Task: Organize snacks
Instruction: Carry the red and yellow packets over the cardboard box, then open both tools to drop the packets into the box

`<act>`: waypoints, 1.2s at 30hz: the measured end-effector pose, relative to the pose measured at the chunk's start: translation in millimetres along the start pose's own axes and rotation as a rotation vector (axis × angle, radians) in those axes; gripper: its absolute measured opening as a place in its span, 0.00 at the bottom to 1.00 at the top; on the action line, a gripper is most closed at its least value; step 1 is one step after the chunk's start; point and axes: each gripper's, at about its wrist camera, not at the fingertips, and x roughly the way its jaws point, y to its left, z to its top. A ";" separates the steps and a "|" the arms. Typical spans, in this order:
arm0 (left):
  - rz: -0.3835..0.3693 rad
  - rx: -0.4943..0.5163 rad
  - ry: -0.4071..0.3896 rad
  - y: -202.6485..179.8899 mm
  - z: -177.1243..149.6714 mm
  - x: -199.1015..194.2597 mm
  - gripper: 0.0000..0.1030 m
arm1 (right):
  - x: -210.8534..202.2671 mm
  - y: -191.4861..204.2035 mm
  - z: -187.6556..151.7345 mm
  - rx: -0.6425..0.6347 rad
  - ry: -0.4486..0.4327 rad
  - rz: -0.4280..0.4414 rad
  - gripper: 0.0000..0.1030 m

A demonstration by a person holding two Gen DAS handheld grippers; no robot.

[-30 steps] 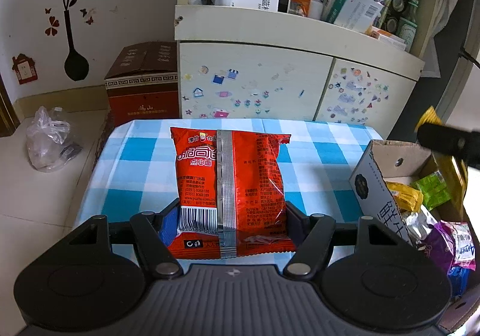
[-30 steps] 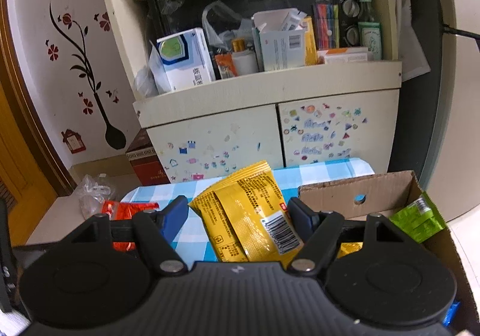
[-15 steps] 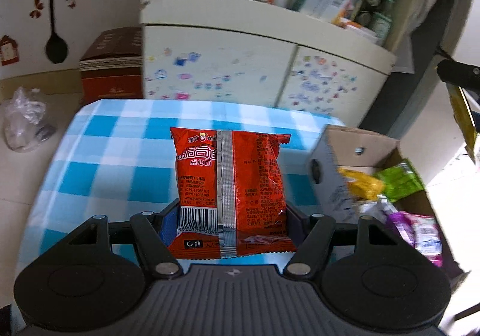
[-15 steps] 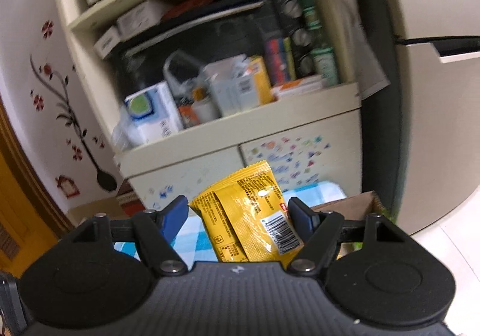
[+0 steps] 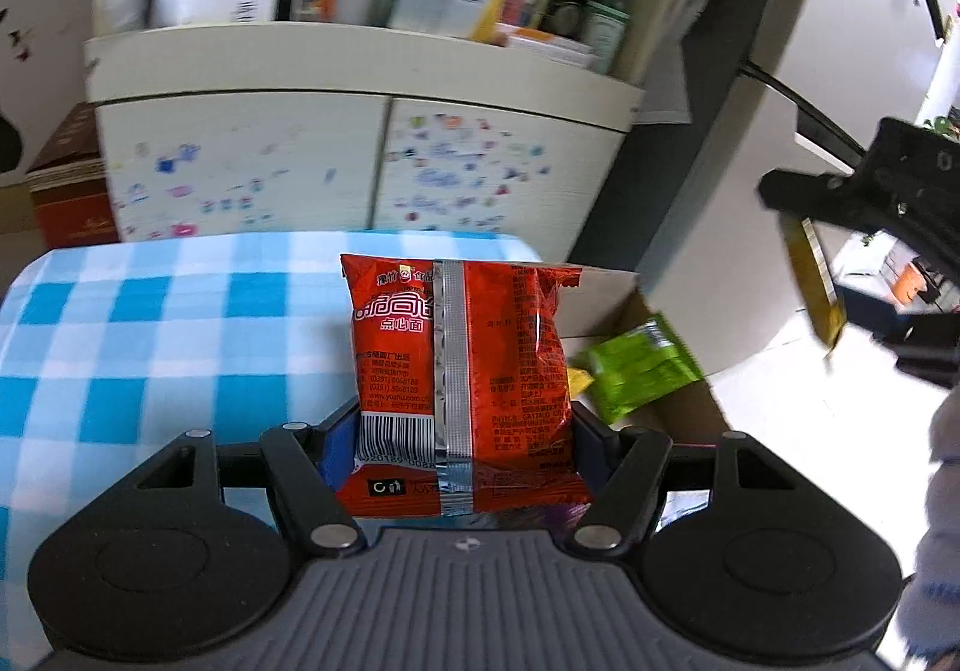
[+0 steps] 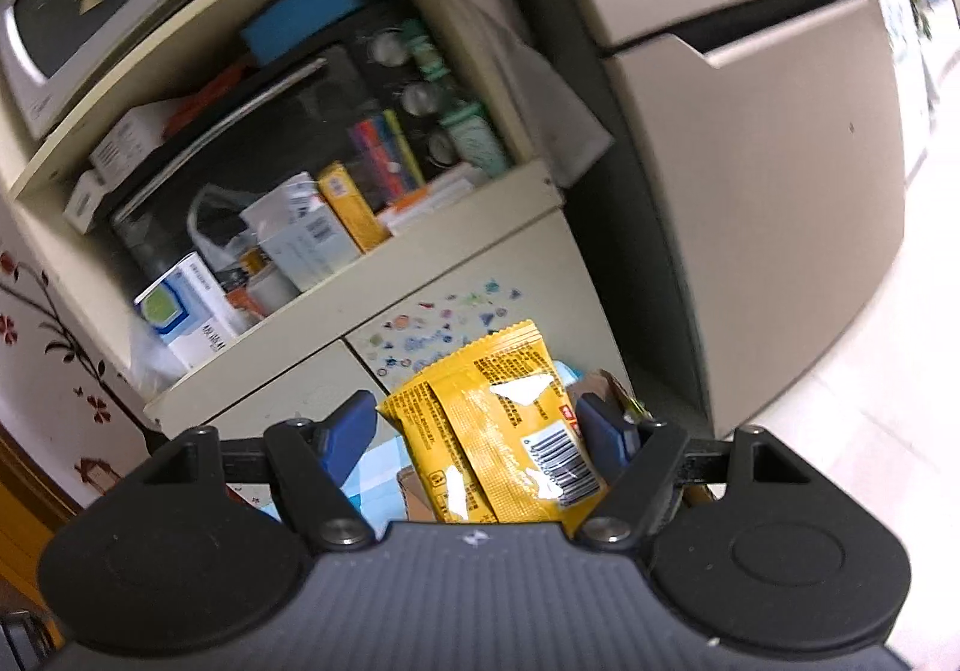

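Observation:
My left gripper [image 5: 459,431] is shut on a red snack packet [image 5: 462,371], held upright above the right edge of the blue checked table [image 5: 150,335] and the cardboard box [image 5: 606,299]. A green packet [image 5: 642,371] lies in that box. My right gripper [image 6: 480,431] is shut on a yellow snack packet [image 6: 498,431], raised and tilted, with the box rim [image 6: 600,383] just behind it. The right gripper also shows in the left wrist view [image 5: 870,191] at the far right, high above the floor, with the yellow packet [image 5: 816,281] hanging from it.
A cream cabinet [image 5: 360,155] with stickered doors and a cluttered shelf stands behind the table. A tall beige appliance [image 6: 750,131] stands to its right. A red-brown box [image 5: 66,185] sits on the floor at the left.
Both grippers have swung to the right with their packets. The left one now sits over the box edge. The right one has risen and tilted away from the box.

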 end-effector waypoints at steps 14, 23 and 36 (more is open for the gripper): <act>0.069 0.088 0.004 -46.9 16.9 29.4 0.91 | 15.7 -26.9 1.2 0.154 0.031 -0.006 0.85; 0.142 0.141 0.040 -53.5 10.0 12.4 0.98 | 8.4 -29.9 1.4 0.132 0.026 0.003 0.86; 0.222 0.102 0.077 -35.6 -2.6 -24.4 0.98 | -7.1 -27.0 -10.3 0.057 0.048 -0.062 0.88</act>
